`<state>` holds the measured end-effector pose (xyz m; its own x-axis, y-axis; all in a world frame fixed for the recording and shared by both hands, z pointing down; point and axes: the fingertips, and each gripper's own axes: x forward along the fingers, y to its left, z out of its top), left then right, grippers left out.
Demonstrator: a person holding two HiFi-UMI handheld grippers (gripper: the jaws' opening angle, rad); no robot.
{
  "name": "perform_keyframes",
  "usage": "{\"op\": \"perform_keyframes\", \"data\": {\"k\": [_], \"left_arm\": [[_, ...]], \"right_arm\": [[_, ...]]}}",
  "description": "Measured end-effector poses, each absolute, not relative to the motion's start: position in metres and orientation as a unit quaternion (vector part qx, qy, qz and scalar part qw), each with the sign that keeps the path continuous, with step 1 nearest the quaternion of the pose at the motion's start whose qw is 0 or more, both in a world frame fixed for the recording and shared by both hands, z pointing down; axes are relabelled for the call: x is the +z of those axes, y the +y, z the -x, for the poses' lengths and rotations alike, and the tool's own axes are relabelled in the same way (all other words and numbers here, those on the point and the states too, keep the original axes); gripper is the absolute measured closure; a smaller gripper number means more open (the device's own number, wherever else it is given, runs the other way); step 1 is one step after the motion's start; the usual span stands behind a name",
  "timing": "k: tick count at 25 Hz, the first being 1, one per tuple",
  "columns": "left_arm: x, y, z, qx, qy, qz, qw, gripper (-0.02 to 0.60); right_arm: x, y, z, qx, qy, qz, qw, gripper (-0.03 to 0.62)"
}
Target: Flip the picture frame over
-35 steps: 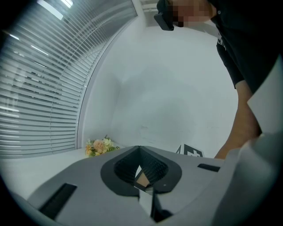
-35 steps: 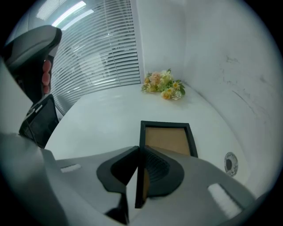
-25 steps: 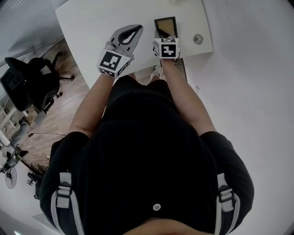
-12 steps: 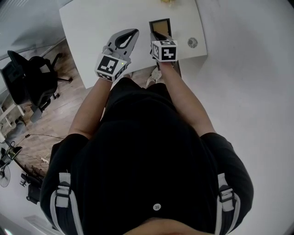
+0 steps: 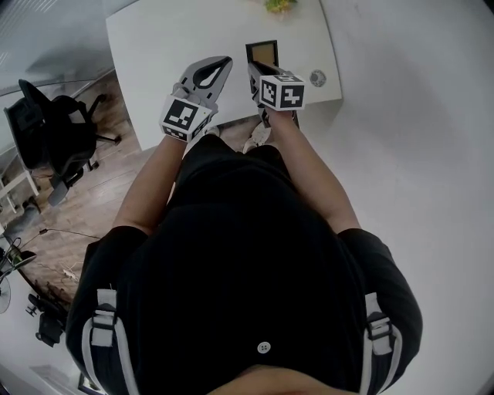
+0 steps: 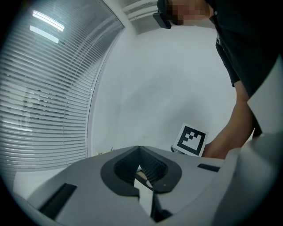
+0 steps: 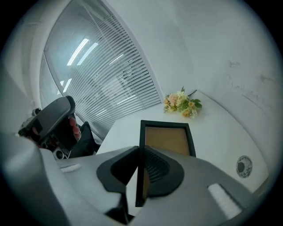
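Person in a black short-sleeved shirt point(image 5: 247, 254), standing at the near edge of a white rectangular desk point(image 5: 170, 46), a grey two-jaw gripper in each hand. Left gripper point(image 5: 224, 63) point(image 6: 139, 148): held over the near edge, jaw tips together, nothing between them. Right gripper point(image 5: 254, 72) point(image 7: 139, 152): just beside the left one, jaws narrow and clamped on the side rail of a black-rimmed rectangular picture frame with a brown board face point(image 5: 263, 52) point(image 7: 167, 139). The frame lies right of the desk's middle, reaching from the jaws toward the far edge, brown side up. Small round grey grommet point(image 5: 317, 77) point(image 7: 242, 165): near right corner. Bunch of yellow and cream flowers point(image 7: 182, 102) point(image 5: 278, 5): far edge. White slatted window blinds point(image 7: 110, 79): beyond the desk.
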<state>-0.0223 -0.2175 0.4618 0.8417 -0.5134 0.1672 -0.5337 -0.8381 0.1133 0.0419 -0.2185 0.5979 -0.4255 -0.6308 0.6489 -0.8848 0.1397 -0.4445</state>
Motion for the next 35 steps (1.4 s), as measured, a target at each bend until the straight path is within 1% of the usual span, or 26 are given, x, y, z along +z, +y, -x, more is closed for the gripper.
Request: {"op": "perform_keyframes", "data": {"k": [6,13,19,23,29,35], "left_arm": [[0.451,-0.216,0.026,0.067,-0.283,-0.954,0.067,0.577],[0.442,-0.206,0.032,0.063,-0.291,-0.952,0.066,0.577],[0.437,-0.195,0.033,0.06,-0.297,-0.951,0.062,0.577],[0.435,-0.193,0.035,0.059,-0.302,-0.95,0.061,0.577],[0.445,-0.192,0.041,0.058,-0.315,-0.944,0.072,0.577],[0.462,-0.192,0.042,0.067,-0.318,-0.942,0.083,0.577]], "right_arm": [[0.586,-0.212,-0.041,0.43,-0.746,-0.491,0.133,0.543],[0.567,-0.21,-0.032,0.48,-0.752,-0.447,0.062,0.543],[0.555,-0.206,-0.028,0.508,-0.758,-0.409,0.027,0.543],[0.555,-0.204,-0.023,0.534,-0.756,-0.379,0.007,0.543],[0.561,-0.203,-0.018,0.581,-0.738,-0.341,-0.041,0.543],[0.576,-0.204,-0.02,0.612,-0.719,-0.324,-0.067,0.543]]}}
